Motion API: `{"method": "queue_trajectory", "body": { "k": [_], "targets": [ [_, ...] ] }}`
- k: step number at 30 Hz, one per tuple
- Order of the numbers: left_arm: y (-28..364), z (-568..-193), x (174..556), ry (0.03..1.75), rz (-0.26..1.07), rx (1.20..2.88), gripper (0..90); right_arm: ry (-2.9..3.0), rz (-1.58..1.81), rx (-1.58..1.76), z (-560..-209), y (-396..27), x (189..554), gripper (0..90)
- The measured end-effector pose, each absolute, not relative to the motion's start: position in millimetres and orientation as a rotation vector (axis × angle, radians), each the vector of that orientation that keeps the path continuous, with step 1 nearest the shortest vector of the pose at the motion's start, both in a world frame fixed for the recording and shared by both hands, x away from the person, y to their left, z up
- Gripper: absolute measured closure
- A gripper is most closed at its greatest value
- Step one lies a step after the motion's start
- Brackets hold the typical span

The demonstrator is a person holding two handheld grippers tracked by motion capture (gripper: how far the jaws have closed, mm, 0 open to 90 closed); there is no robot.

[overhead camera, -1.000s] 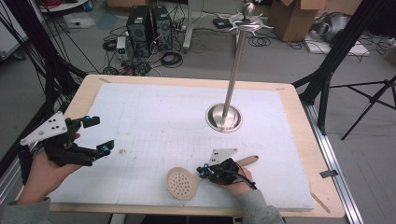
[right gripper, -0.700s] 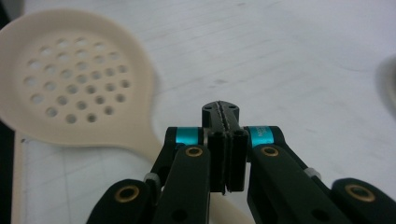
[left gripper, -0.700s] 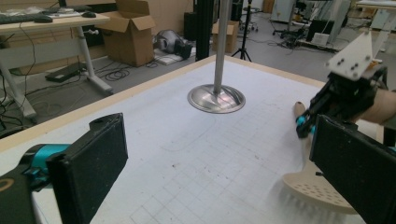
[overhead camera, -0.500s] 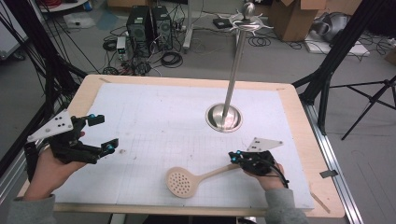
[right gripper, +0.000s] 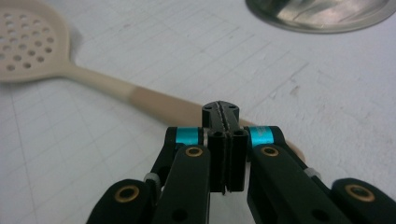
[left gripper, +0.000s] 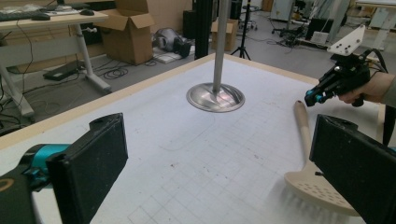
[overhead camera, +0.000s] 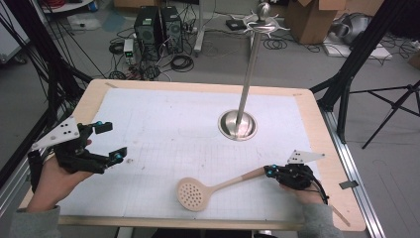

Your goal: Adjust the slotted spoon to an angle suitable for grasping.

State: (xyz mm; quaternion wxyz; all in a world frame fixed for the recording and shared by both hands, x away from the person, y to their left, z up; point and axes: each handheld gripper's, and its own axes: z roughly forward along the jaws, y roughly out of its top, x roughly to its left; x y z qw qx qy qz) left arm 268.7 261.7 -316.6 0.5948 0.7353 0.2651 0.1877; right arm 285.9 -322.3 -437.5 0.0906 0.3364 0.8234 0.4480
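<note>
While the person's hands rest at the near edge of the counter [overhead camera: 307,106], things lie thus:
Left tongs [overhead camera: 108,143]: released, jaws wide apart, held above the white gridded sheet.
Beige perforated plastic skimmer with a wooden handle [overhead camera: 194,194]: flat on the sheet, head near the front edge.
Steel pole on a round base [overhead camera: 238,125]: upright, farther back.
Right tongs [overhead camera: 268,171]: clenched with nothing between the jaws, at the skimmer's handle end.

Ahead of my black, teal-banded right gripper [right gripper: 223,109]: a beige, hole-dotted skimmer [overhead camera: 214,189], probably wood-toned at the handle, on white gridded paper [overhead camera: 163,129].
</note>
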Motion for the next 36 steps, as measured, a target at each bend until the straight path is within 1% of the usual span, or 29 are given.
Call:
{"method": "queue_trajectory", "body": {
  "k": [8, 17, 28, 36],
  "targets": [
    [262.0, -317.9, 269.3, 0.620, 0.433, 1.714, 4.7, 2.517, 1.241, 0.994, -443.9, -319.5, 288.1, 90.0],
    [267.6, -319.7, 263.5, 0.638, 0.447, 1.721, 4.7, 2.502, 1.254, 0.992, -446.5, -312.3, 300.6, 90.0],
    [287.0, -320.6, 250.7, 0.679, 0.483, 1.712, 4.7, 2.530, 1.225, 0.948, -448.6, -274.9, 326.7, 90.0],
    [298.8, -321.3, 242.0, 0.706, 0.506, 1.704, 4.7, 2.539, 1.215, 0.905, -448.8, -252.5, 338.7, 90.0]
  ]
}}
